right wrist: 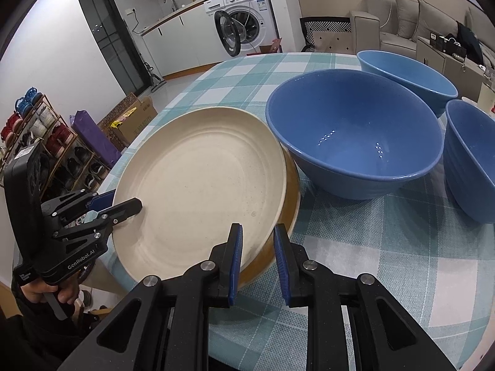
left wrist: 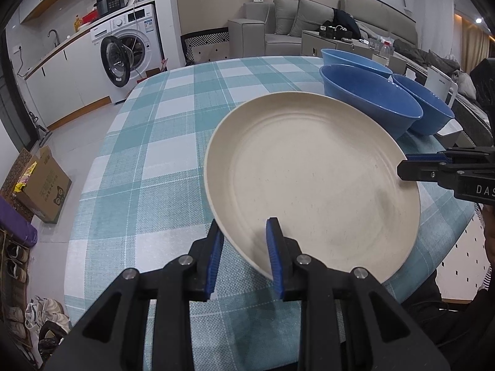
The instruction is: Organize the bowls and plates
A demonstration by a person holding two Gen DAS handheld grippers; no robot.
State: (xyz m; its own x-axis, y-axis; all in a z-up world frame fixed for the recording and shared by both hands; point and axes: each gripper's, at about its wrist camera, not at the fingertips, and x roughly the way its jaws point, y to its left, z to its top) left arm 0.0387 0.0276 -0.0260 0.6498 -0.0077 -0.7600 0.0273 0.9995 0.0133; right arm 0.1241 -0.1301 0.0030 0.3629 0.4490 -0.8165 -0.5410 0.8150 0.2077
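Observation:
A cream plate (left wrist: 312, 179) is held tilted above the checked tablecloth. My left gripper (left wrist: 246, 256) straddles its near rim with one finger above and one below, the jaws parted. In the right wrist view the cream plate (right wrist: 201, 179) lies on a second plate with a brown underside (right wrist: 286, 213). My right gripper (right wrist: 258, 259) has its jaws around the rims of both plates, slightly parted. The left gripper (right wrist: 117, 205) shows at the plate's far-left rim there. Three blue bowls (right wrist: 352, 136) (right wrist: 405, 74) (right wrist: 470, 167) stand right of the plates.
The round table (left wrist: 148, 160) has a teal and white checked cloth. A cardboard box (left wrist: 43, 185) and shoes lie on the floor to the left. A washing machine (left wrist: 130, 49) with an open door stands behind, and a grey sofa (left wrist: 278, 24) beyond the table.

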